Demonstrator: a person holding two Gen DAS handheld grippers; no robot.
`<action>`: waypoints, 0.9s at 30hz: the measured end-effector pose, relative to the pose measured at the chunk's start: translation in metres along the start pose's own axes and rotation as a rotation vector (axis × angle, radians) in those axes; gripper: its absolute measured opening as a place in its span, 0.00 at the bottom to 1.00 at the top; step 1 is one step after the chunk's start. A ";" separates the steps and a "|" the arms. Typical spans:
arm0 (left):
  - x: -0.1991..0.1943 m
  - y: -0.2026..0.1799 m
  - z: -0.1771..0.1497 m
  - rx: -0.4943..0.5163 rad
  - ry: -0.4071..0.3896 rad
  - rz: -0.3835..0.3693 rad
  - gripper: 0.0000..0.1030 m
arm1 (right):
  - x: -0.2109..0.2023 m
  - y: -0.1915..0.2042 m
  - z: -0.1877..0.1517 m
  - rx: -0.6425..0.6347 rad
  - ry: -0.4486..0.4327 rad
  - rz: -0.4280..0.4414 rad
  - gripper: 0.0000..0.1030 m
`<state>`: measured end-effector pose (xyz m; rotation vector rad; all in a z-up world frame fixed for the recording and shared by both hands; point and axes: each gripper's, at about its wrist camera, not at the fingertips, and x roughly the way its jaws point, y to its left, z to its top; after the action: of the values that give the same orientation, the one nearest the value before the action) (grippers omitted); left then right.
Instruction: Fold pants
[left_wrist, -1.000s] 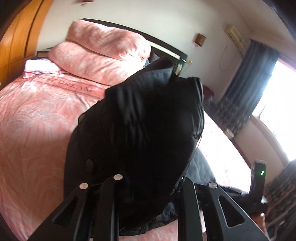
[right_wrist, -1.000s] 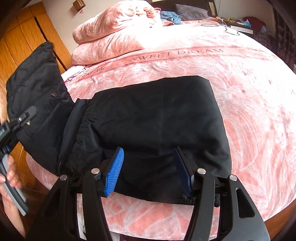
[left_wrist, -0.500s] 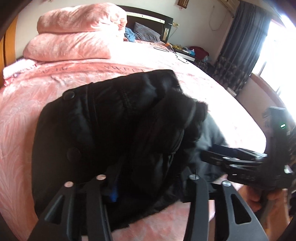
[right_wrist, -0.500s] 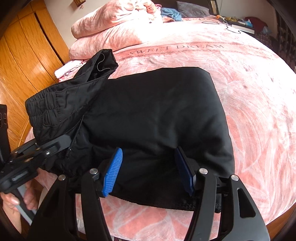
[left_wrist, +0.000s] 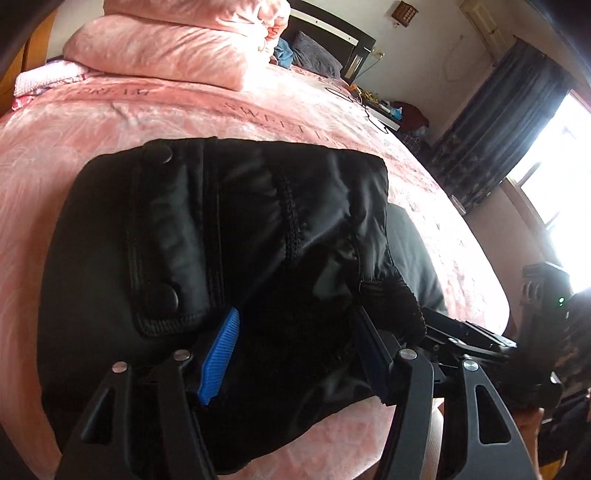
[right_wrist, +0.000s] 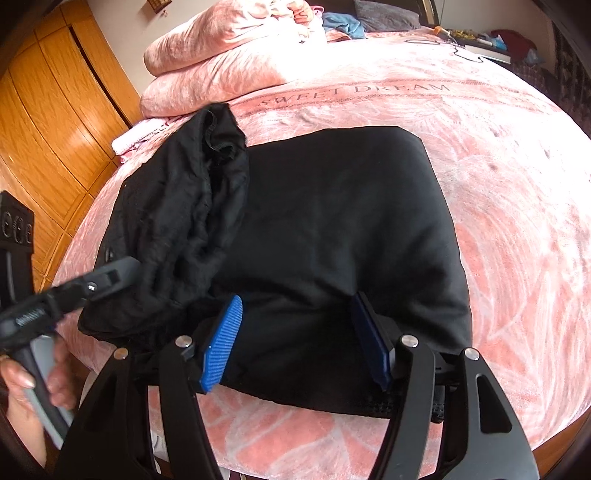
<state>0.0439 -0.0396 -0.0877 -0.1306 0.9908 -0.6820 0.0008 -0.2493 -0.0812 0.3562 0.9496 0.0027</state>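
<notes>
The left gripper (left_wrist: 295, 354) has just been opening and has let the waist end drop onto the folded pants (right_wrist: 332, 229) at the bed's (right_wrist: 517, 184) near edge. The right gripper (right_wrist: 295, 343) also stands open over them. The fold looks nearly finished, only bunched at left.

Blown-out window (left_wrist: 565, 177) glare, fisheye-warped edges

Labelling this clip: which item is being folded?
Start at the big pink bedspread printed SWEET DREAM. Near its front edge lie the black pants, folded into a block. They are the only black cloth there; the pillows behind are pink.
</notes>
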 end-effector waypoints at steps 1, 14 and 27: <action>-0.002 -0.001 -0.002 0.009 -0.005 0.005 0.60 | -0.002 0.000 0.001 0.003 0.001 0.003 0.60; -0.073 0.069 -0.010 -0.121 -0.123 0.243 0.76 | -0.016 0.044 0.034 -0.002 -0.002 0.229 0.72; -0.048 0.132 -0.031 -0.282 0.043 0.227 0.96 | 0.031 0.068 0.031 0.036 0.106 0.178 0.80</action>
<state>0.0636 0.0984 -0.1229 -0.2466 1.1208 -0.3367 0.0539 -0.1898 -0.0693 0.4768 1.0205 0.1687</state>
